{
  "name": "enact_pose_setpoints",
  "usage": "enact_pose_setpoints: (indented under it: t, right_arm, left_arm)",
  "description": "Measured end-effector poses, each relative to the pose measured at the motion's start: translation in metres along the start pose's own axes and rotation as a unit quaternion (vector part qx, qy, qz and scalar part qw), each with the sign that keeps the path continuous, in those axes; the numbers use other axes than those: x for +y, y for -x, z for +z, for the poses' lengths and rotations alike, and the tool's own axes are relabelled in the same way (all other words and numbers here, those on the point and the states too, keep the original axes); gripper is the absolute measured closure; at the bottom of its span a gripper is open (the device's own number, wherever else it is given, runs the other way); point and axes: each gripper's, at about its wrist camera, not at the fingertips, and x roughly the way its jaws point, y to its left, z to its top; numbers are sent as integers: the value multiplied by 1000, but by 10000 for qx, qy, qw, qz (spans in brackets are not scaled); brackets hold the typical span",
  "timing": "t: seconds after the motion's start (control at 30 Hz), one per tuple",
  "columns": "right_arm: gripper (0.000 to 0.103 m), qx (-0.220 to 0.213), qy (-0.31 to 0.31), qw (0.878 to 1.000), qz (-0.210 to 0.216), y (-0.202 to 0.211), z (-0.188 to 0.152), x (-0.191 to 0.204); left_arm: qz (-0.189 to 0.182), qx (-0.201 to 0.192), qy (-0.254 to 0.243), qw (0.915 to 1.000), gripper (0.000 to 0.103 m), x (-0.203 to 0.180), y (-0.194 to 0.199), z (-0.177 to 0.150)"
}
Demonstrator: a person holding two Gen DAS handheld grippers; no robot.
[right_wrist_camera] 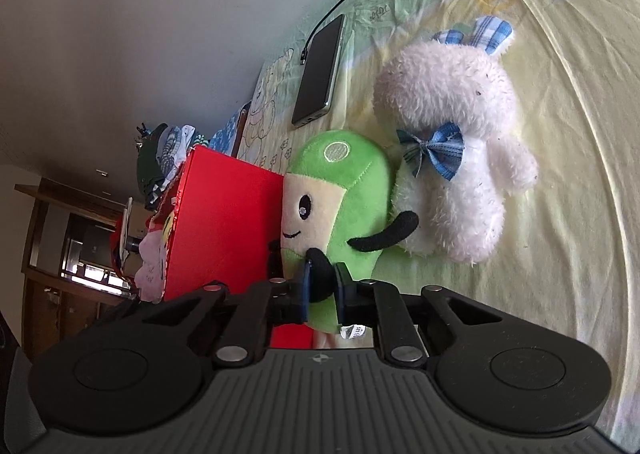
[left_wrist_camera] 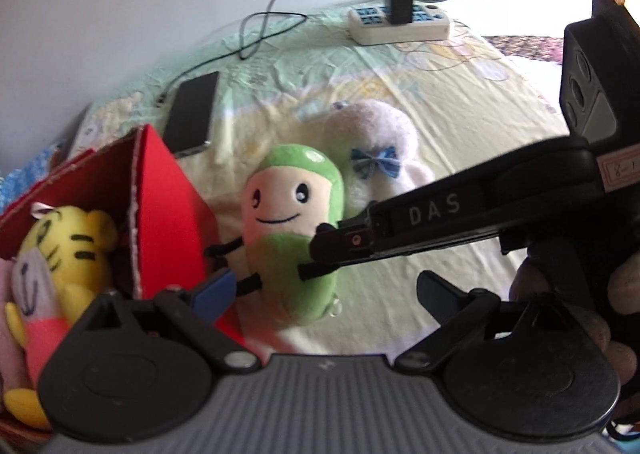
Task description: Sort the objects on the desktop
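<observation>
— Which step was that?

— The pick-up. The right gripper (right_wrist_camera: pixel 322 286) was clamped on a black limb of the green plush (right_wrist_camera: pixel 344 190), which lay on the sheet just beside the red box (right_wrist_camera: pixel 224 222).

— And the left gripper (left_wrist_camera: pixel 324 290)?

— Jaws apart, holding nothing. Next, I judged, a lift over the box wall, beside the yellow tiger (left_wrist_camera: pixel 68 250).

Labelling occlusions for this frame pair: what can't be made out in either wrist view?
- Red box contents: left wrist view, cut by frame edge and left gripper body; beyond the yellow tiger plush, unclear.
- Green plush far side: right wrist view, against the box.
- White rabbit plush lower body: left wrist view, behind right gripper.
- Room at left: right wrist view, too dark.
</observation>
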Motion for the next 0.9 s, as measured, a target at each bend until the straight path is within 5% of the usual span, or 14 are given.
enact_pose_setpoints:
  t: [0.2,0.43,0.57,0.73,0.9]
  right_arm:
    - [93,40,212,9997,88,20,-8,-2]
    - [94,145,112,9996,212,59,-35,-7]
    - [90,245,34,9993,296,67,-47,-10]
    - [67,-251,-680,9954,629,72,-37,-33]
    - [67,-366,-939,9940,424,53,-21,-45]
  left_arm:
    - [-1112,64,79,9937,5,1,16,-4]
    - [-1937,409,222,9800,5,0,15,-16]
    - [-1806,537,453,9810,5,4,0,-20]
    - [-1618,698,944,9798,5,17,-18,-14]
    - [-1325,828,1079,9818,5,16,-35,-8]
